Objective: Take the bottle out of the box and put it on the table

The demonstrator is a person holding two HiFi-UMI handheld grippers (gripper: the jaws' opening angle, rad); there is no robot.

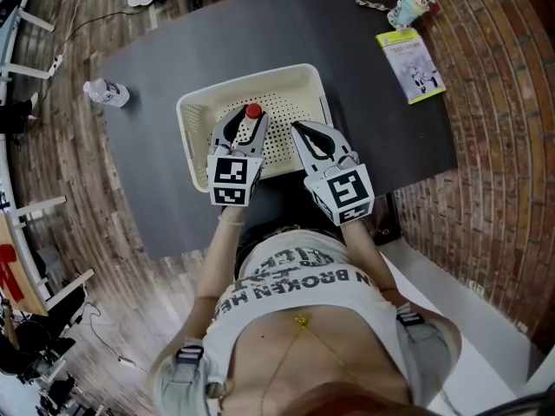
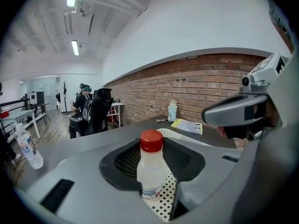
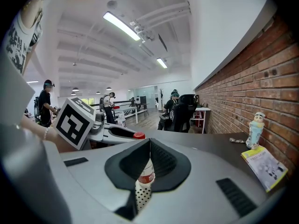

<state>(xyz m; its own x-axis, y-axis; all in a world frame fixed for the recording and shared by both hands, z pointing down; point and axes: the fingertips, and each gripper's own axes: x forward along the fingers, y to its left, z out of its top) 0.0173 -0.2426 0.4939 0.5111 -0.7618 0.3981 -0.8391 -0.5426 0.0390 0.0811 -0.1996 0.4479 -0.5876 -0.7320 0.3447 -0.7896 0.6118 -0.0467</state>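
Note:
A clear bottle with a red cap [image 1: 252, 111] stands upright in the cream perforated box [image 1: 260, 78] on the dark table [image 1: 173, 76]. My left gripper [image 1: 249, 121] reaches into the box, its jaws wide apart on either side of the bottle [image 2: 150, 171]. The box's dotted floor [image 2: 163, 204] shows between the bottle and the right jaw. My right gripper [image 1: 303, 133] hovers just right of it over the box, jaws together. In the right gripper view only a narrow slit [image 3: 149, 141] is left, with the bottle [image 3: 146, 174] showing through it.
A second water bottle [image 1: 106, 93] stands at the table's left corner. A yellow booklet [image 1: 410, 65] and a small figure-shaped container [image 1: 410, 7] lie at the far right. A brick wall runs along the right. People sit at desks in the background.

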